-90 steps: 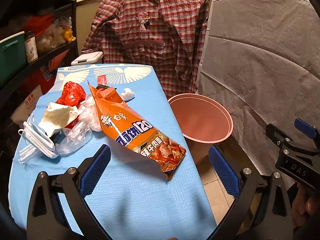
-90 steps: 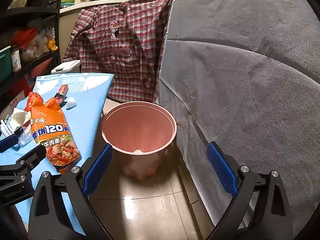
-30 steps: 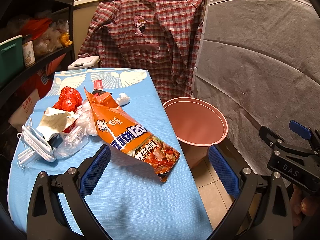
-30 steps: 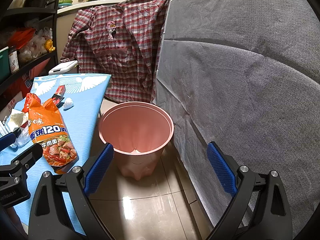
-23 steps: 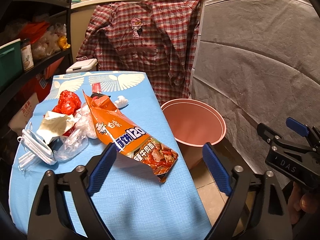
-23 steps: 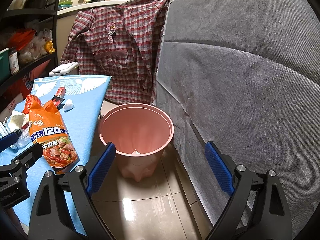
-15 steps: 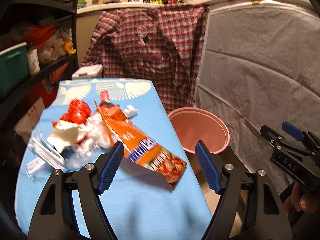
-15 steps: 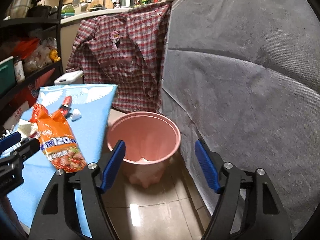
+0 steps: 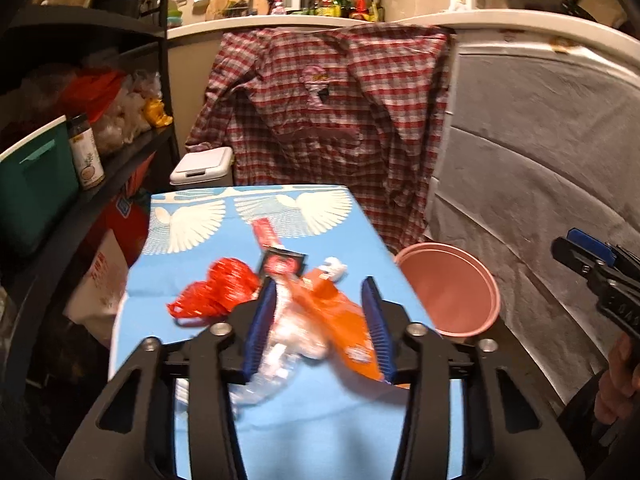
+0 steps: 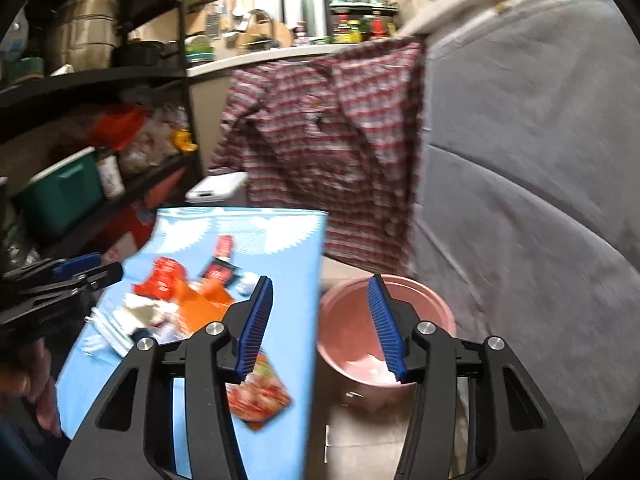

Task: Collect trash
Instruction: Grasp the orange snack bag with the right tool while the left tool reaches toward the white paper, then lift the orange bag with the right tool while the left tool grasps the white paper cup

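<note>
A heap of trash lies on the blue table [image 9: 320,432]: an orange noodle packet [image 9: 344,316], a red plastic bag [image 9: 224,288], clear plastic [image 9: 276,364], a small red packet [image 9: 280,262] and a white wad [image 9: 335,268]. Right of the table on the floor stands the pink bin [image 9: 452,292], which looks empty. My left gripper [image 9: 319,330] hovers above the heap, jaws closing, pads pressing on nothing. Over the gap between table and pink bin [image 10: 434,304] hangs my right gripper [image 10: 320,322], jaws also closing, nothing gripped. The orange packet [image 10: 204,304] lies to its left.
A plaid shirt [image 9: 328,120] hangs behind the table. Dark shelves [image 9: 80,200] with a green box and jars line the left side. A white lidded bin [image 9: 202,166] stands beyond the table. A grey cover [image 9: 540,160] fills the right. A hand [image 10: 36,392] holds the left gripper.
Both grippers have risen and their jaws have narrowed from wide open. The views now look higher into the room, and the trash sits lower and blurred. Nothing has been picked up.
</note>
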A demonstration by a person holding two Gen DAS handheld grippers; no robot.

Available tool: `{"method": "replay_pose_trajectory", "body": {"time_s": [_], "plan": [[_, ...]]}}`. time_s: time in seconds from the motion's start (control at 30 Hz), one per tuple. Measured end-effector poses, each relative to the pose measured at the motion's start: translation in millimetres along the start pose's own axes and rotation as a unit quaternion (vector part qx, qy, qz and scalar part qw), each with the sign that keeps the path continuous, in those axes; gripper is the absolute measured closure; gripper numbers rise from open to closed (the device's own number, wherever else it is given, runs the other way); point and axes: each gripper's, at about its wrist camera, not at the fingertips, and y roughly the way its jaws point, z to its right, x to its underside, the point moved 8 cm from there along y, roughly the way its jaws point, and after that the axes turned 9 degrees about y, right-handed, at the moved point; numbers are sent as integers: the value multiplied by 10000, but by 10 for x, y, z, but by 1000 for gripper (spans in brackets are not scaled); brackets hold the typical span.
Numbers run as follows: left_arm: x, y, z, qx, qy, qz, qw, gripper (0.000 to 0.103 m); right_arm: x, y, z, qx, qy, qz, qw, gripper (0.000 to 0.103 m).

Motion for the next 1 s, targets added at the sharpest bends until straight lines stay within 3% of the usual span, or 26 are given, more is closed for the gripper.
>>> {"method": "replay_pose_trajectory", "body": {"time_s": [0.13, 0.27, 0.43, 0.67, 0.77, 0.83, 1.0], "plan": [[-12, 183, -453, 106, -203, -117, 9997, 77, -55, 145, -423, -478, -547, -96, 9973, 60], [161, 355, -750, 63, -114, -237, 9996, 77, 102, 340, -748, -813, -1031, -293, 9909, 64], [457, 515, -898, 306, -319, -701, 9966, 77, 533, 650, -876, -1116, -966, -786, 9859, 68], [702, 737, -879, 492, -47, -1180, 9918, 77, 914, 963, -1004, -1253, -1053, -1285, 9781, 67], [764, 830, -888, 556, -31, -1343, 9894, 74, 1047, 1083, -1063, -1294, -1102, -1529, 9735, 67], [832, 896, -878, 614, -28, -1517, 9865, 59, 1099, 1143, -1103, -1293, -1181, -1603, 9714, 65], [930, 1020, -860, 593, 146, -1728, 9831, 58, 1155, 1256, -1141, -1167, -1228, -1707, 9707, 65]]}}
